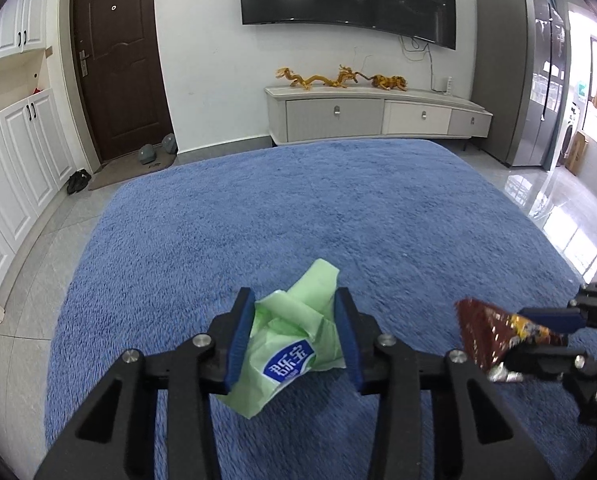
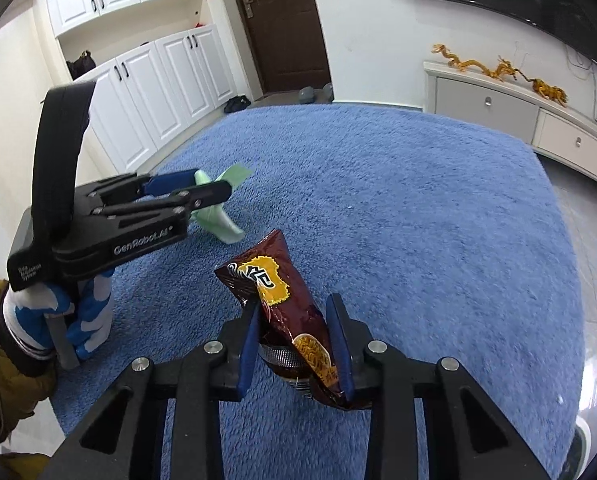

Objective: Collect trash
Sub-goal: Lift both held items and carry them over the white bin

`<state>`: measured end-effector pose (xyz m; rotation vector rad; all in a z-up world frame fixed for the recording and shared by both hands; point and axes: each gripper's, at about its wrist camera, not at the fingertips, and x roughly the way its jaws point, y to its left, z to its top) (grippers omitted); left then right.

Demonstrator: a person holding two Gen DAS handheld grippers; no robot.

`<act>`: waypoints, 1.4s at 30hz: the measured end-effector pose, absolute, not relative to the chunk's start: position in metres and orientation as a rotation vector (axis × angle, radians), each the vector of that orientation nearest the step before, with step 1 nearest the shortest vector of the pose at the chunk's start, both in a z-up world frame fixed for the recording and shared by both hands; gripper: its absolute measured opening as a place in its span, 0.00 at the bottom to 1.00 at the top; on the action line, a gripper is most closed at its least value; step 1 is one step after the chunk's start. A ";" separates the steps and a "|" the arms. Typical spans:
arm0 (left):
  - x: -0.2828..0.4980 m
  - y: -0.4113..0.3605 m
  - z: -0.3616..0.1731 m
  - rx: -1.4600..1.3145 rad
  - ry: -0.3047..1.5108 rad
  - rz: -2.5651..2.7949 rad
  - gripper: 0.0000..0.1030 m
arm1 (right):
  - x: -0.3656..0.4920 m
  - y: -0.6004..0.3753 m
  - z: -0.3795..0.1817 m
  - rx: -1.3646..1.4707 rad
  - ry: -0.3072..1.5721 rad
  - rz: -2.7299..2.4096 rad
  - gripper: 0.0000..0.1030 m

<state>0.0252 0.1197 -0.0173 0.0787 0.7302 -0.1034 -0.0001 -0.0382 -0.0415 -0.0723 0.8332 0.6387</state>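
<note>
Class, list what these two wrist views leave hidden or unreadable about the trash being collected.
- Lower end of the brown snack bag: right wrist view, hidden by the right gripper fingers.
- Middle of the green wrapper: left wrist view, covered by the left gripper pads; in the right wrist view only its ends show.
- Any bin: in neither view.
- The snack bag's print: left wrist view, blurred.

Green wrapper [image 1: 294, 340]: crumpled pale-green plastic with a blue-and-white oval label bearing Chinese characters. It is clamped between the blue pads of the left gripper [image 1: 294, 336], clear of the blue carpet [image 1: 338, 208].

Brown snack bag [image 2: 286, 304]: dark glossy foil with yellow print, creased, tilted upright, pinched in the right gripper [image 2: 294, 344].
</note>
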 end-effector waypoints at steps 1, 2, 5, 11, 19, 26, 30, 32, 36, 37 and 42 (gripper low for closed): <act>0.022 0.118 -0.016 0.082 0.729 -0.107 0.37 | -0.004 -0.043 -0.039 -0.066 0.829 0.627 0.30; 0.018 0.115 -0.014 0.085 0.727 -0.114 0.37 | -0.007 -0.046 -0.037 -0.061 0.826 0.619 0.30; 0.007 0.109 -0.010 0.094 0.721 -0.127 0.36 | -0.017 -0.059 -0.031 -0.036 0.815 0.589 0.30; -0.017 0.099 0.003 0.103 0.707 -0.153 0.36 | -0.037 -0.083 -0.020 0.006 0.792 0.536 0.30; -0.050 0.075 0.015 0.130 0.700 -0.210 0.36 | -0.060 -0.111 -0.008 0.061 0.754 0.477 0.30; -0.072 0.042 0.026 0.164 0.681 -0.278 0.36 | -0.081 -0.144 -0.004 0.115 0.730 0.413 0.30; -0.079 0.021 0.034 0.188 0.666 -0.313 0.36 | -0.090 -0.166 0.000 0.146 0.712 0.377 0.30; -0.082 0.010 0.037 0.202 0.658 -0.329 0.36 | -0.095 -0.180 0.001 0.166 0.701 0.353 0.30; -0.085 -0.013 0.045 0.236 0.645 -0.358 0.36 | -0.104 -0.202 0.001 0.202 0.684 0.316 0.30; -0.086 -0.018 0.046 0.243 0.643 -0.362 0.36 | -0.107 -0.209 0.000 0.216 0.679 0.303 0.30; -0.089 -0.046 0.051 0.280 0.639 -0.394 0.36 | -0.115 -0.237 -0.003 0.262 0.662 0.258 0.30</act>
